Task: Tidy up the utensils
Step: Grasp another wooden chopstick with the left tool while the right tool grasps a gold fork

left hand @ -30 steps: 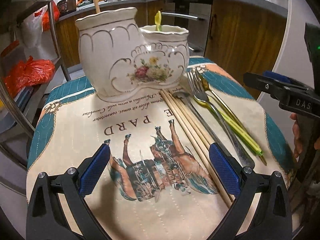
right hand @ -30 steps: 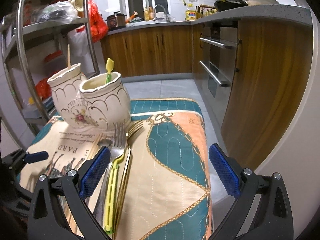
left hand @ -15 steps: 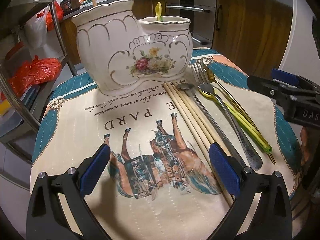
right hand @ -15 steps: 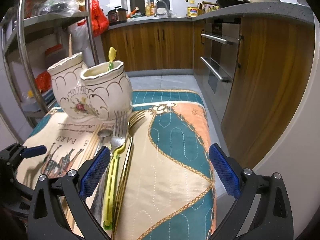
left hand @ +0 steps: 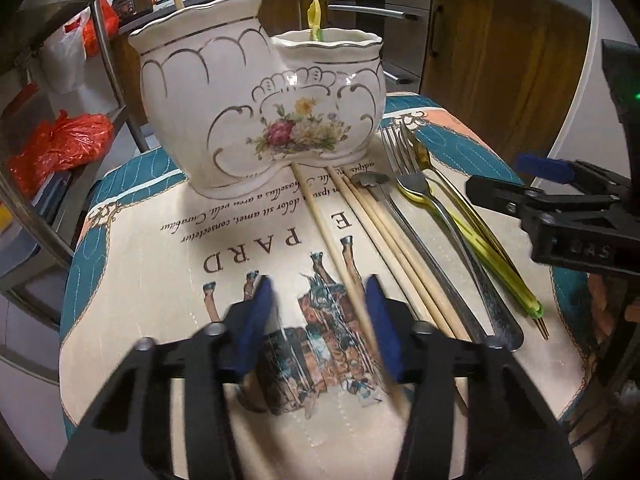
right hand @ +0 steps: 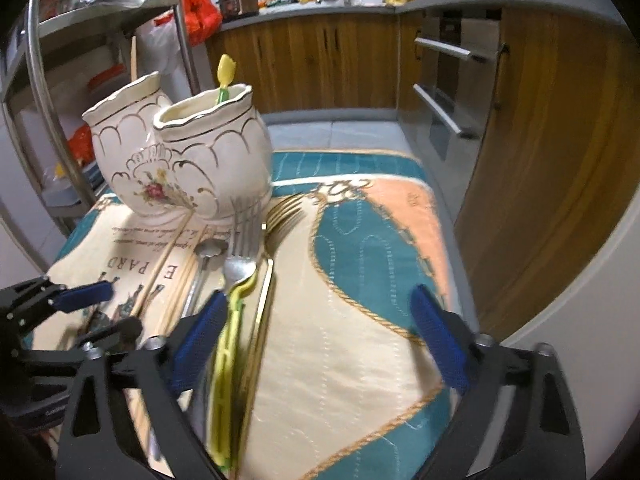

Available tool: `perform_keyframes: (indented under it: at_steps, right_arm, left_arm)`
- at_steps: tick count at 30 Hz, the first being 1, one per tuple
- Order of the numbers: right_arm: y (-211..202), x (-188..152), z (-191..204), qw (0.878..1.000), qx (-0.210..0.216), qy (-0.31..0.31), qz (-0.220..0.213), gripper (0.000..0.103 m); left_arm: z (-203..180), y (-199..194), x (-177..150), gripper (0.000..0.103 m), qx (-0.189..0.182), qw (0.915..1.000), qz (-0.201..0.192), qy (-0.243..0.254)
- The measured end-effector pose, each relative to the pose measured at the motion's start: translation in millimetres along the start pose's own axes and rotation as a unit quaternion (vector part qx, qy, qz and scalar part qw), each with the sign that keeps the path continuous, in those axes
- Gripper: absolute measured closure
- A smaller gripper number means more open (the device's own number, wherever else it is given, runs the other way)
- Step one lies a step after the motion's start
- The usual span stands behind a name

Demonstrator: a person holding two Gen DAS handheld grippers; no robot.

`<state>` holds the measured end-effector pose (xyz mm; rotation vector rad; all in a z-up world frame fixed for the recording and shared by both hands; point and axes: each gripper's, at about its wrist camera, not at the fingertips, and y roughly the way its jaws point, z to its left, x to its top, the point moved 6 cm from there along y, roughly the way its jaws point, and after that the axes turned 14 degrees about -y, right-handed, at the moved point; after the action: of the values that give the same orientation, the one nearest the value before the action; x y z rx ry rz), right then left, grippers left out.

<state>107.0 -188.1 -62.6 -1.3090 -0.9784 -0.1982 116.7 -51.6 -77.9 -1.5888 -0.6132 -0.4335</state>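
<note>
Where the single wooden chopstick (left hand: 336, 248) ran back between the left gripper's (left hand: 320, 324) blue pads, motion blur hid whether they pressed it; those jaws had just been closing, with a gap showing beside the stick. It lay angled away from the other chopsticks (left hand: 396, 248), tip near the double ceramic utensil holder (left hand: 260, 108), glossy cream with gilt scallops and a rose. Alongside lay a spoon (left hand: 424, 248), steel fork (left hand: 436, 220), gold fork (right hand: 266, 280) and yellow-handled utensil (right hand: 226, 352) on the quilted printed cloth (right hand: 360, 320). The right gripper (right hand: 320, 344) stood apart, also narrowing, astride the yellow and gold handles.
</note>
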Motion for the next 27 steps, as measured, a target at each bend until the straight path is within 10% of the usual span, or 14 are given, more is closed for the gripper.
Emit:
perform_keyframes:
  at_steps: [7,27]
  right_arm:
    - [15.8,13.6,7.7,1.000,0.013,-0.014,0.020,0.055]
    - [40.4,26.2,19.1,0.995,0.084,-0.051,0.030,0.097]
  left_arm:
    - [9.7,-2.4,1.2,0.093,-0.016,0.9996,0.013,0.018]
    - [26.4,-5.8,0.3,0.097,-0.048,0.9988,0.007,0.009]
